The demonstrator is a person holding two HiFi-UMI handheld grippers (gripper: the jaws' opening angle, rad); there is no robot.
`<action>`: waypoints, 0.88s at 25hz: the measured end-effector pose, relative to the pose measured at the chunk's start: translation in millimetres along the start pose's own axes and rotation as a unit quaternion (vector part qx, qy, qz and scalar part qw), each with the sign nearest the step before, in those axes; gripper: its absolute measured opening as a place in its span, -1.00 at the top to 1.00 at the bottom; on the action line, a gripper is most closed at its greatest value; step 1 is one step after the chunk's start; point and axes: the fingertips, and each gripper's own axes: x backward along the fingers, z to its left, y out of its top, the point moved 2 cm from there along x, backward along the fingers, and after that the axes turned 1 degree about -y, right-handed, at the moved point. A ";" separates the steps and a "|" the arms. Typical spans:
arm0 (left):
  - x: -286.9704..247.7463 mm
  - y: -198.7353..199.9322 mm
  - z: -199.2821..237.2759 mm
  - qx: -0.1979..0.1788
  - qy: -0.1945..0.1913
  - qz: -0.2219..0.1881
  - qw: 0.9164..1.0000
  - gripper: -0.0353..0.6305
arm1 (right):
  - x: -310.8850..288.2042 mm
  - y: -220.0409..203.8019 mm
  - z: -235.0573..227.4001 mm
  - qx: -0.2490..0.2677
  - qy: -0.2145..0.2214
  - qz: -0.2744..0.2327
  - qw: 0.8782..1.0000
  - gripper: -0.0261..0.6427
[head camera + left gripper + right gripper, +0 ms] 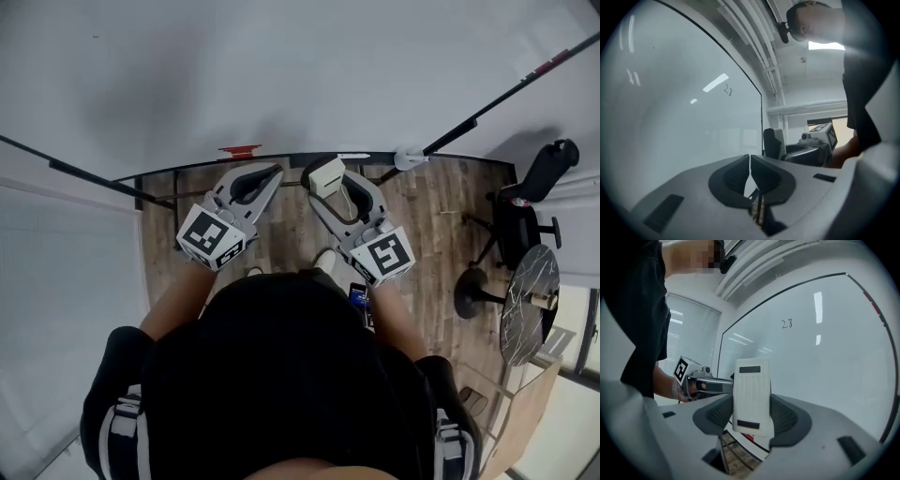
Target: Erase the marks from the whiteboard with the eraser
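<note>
Eraser: your right gripper (751,416) clamps the eraser (751,390) upright at frame centre, likely so you can press it flat on the board
Mark: "28" (787,324) sits upper centre of the whiteboard (820,362), well above the eraser; not yet wiped
Left gripper (750,177): jaws closed on nothing; held low, seemingly to keep clear

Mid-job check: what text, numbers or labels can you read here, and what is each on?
"28": mark handwritten on the whiteboard, clear in the right gripper view.
On the eraser: two dark patches, no print readable.
On the cubes: square patterns only, no words.
</note>
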 end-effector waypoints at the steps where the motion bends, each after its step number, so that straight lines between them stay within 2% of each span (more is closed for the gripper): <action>1: -9.3 2.9 -1.5 -0.004 0.009 -0.001 1.000 0.86 | 2.2 1.4 -11.0 0.006 0.007 -0.002 1.000 0.19; 6: -45.1 12.0 -1.2 0.008 0.067 -0.011 0.998 0.86 | 8.5 4.3 -59.3 0.031 0.046 -0.004 0.998 0.19; 9: -57.1 24.0 3.0 0.000 0.099 -0.012 0.995 0.86 | 7.1 15.0 -79.0 0.058 0.067 -0.003 0.996 0.19; 14: -63.8 53.4 22.3 -0.020 0.150 -0.021 0.988 0.86 | -9.7 41.0 -95.8 0.151 0.087 -0.002 0.985 0.19; 18: -57.6 79.8 41.4 -0.041 0.171 -0.028 0.984 0.86 | -30.0 80.6 -90.1 0.262 0.074 -0.002 0.962 0.19; 22: -50.5 110.4 54.7 -0.067 0.166 -0.043 0.983 0.86 | -51.1 131.4 -87.6 0.385 0.044 -0.002 0.922 0.20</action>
